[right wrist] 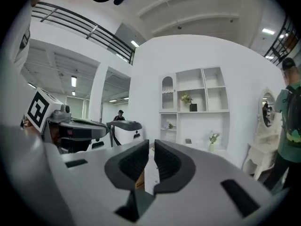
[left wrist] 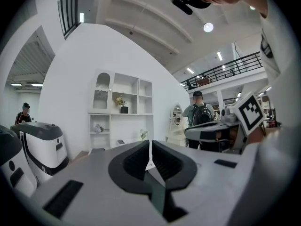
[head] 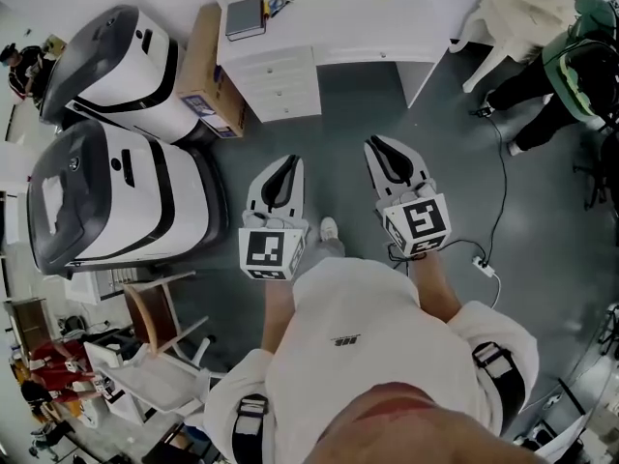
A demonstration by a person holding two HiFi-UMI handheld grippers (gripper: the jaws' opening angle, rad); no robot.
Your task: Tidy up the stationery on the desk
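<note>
L gripper (head: 288,162) and R gripper (head: 379,145) are held side by side in front of the person's chest, over grey floor, both pointing toward the white desk (head: 387,29) but well apart from it. L gripper view: jaws pressed together w/ only a hairline slit, nothing between them. R gripper view: jaws closed to a thin gap, empty too.

The stationery sits on the desk. A dark notebook (head: 245,17) lies at the desk's left edge, near its front-left corner. Just beside it, toward the back edge, are some small coloured items (head: 277,6) (too small to tell what). The rest of the desktop, out to the right edge, looks bare. Drawers sit under the left part.

A cardboard box (head: 206,75) leans against the desk's left side. Two big white-and-grey machines (head: 111,133) stand beyond it. A cable (head: 499,187) runs across the floor off the desk's right corner, near a person in green (head: 573,66). Both gripper views show a white shelf unit (left wrist: 123,111) ahead.
</note>
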